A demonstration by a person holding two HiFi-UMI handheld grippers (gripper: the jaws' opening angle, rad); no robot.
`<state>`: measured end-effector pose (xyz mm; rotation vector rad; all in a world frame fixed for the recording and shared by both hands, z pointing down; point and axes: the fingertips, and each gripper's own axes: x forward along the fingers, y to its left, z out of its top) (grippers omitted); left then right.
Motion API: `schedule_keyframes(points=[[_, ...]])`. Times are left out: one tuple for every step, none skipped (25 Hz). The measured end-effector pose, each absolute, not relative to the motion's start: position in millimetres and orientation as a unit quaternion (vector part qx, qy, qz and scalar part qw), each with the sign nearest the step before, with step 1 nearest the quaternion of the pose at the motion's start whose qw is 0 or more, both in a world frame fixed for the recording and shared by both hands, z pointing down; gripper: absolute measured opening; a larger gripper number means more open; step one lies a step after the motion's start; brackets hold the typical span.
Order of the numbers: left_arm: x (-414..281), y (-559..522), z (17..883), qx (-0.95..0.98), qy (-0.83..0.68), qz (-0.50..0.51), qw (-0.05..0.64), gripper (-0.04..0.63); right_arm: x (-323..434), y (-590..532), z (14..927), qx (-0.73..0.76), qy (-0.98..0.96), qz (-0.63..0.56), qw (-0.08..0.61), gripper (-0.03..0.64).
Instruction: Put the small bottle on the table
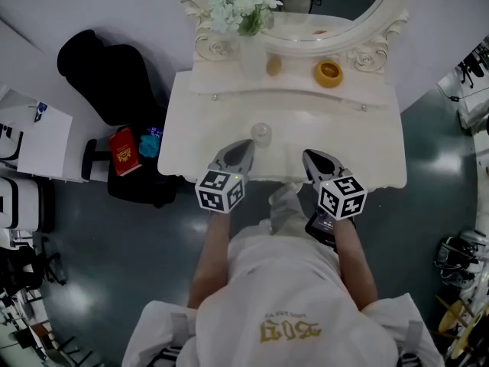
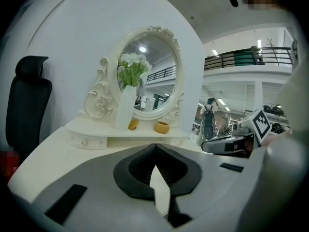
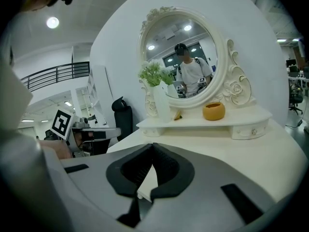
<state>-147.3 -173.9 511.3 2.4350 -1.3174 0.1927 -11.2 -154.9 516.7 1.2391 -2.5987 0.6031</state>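
Note:
A small clear rounded bottle [image 1: 261, 134] stands on the white dressing table [image 1: 359, 147], near its front edge. My left gripper [image 1: 246, 145] points at the table just left of and in front of the bottle, apart from it. Its jaws are shut with nothing between them [image 2: 155, 146]. My right gripper [image 1: 307, 157] hovers over the front edge to the right of the bottle, also shut and empty [image 3: 152, 145]. Neither gripper view shows the bottle. Each gripper appears in the other's view, the right gripper [image 2: 227, 143] and the left gripper [image 3: 94, 132].
On the raised back shelf stand a white vase of flowers [image 1: 248, 48], a small yellow thing [image 1: 273, 65] and an orange bowl [image 1: 328, 73], below an oval mirror [image 2: 149, 76]. A black chair [image 1: 107, 75] and a red box [image 1: 124, 150] sit left of the table.

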Motion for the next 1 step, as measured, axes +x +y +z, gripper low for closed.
schedule_keyframes(points=[[-147.6, -176.0, 510.8, 0.863, -0.466, 0.064, 0.183, 0.015, -10.9, -157.1, 516.3, 0.42, -0.879, 0.202, 0.1, 0.012]])
